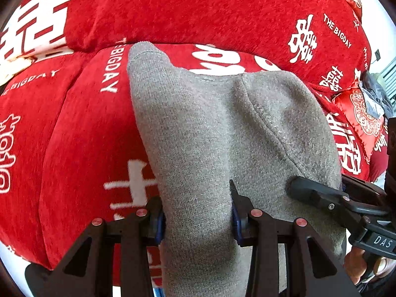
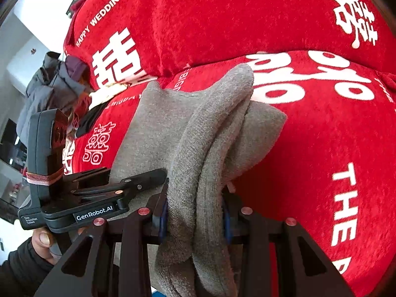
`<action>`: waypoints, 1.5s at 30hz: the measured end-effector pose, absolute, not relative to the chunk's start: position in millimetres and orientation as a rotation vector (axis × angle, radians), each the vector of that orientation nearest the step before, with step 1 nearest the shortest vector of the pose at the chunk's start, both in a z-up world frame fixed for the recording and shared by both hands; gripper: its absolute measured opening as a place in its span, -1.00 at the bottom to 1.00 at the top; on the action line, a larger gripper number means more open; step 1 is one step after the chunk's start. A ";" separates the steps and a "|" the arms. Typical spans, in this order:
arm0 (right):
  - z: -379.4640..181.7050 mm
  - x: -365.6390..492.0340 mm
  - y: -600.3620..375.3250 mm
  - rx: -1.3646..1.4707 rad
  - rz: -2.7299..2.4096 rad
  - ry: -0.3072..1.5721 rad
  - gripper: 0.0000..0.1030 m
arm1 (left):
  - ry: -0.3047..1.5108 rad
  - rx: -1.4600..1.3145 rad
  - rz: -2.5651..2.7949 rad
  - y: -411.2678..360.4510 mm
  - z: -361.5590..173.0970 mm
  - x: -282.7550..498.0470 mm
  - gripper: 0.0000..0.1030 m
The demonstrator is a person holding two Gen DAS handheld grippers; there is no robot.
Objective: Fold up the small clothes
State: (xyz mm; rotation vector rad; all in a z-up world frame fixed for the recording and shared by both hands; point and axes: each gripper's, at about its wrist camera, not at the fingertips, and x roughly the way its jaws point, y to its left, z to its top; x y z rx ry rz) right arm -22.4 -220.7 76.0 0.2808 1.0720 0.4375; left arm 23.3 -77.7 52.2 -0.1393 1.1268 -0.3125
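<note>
A grey knit garment (image 1: 222, 123) hangs bunched over a red sofa (image 1: 198, 7) printed with white characters. My left gripper (image 1: 198, 212) is shut on its lower part, the blue pads pressing the cloth from both sides. To the right, my right gripper (image 1: 321, 198) bites the same cloth at its edge. In the right wrist view the garment (image 2: 173, 123) shows as several folded layers, and my right gripper (image 2: 195, 212) is shut on them. My left gripper (image 2: 128, 188) sits just to the left, its fingers on the cloth. The garment's bottom end is hidden below both grippers.
The red sofa (image 2: 247, 12) has a back cushion and a seat, meeting in a crease behind the cloth. A red satin cushion (image 1: 366, 113) lies at the right end. A dark jacket (image 2: 49, 81) hangs at the left. A hand (image 2: 42, 240) holds the left gripper.
</note>
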 end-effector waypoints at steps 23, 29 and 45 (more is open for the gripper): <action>16.6 -13.3 -227.5 0.304 0.327 1.214 0.05 | 1.154 -0.230 -0.276 -36.9 8.4 27.9 0.39; 69.2 -38.6 -208.6 0.050 0.323 1.059 0.06 | 1.051 -0.137 -0.191 -22.5 50.7 1.2 0.45; 40.5 -48.7 -182.1 -0.079 0.586 1.126 0.09 | 1.113 -0.028 -0.080 -30.0 15.8 7.7 0.94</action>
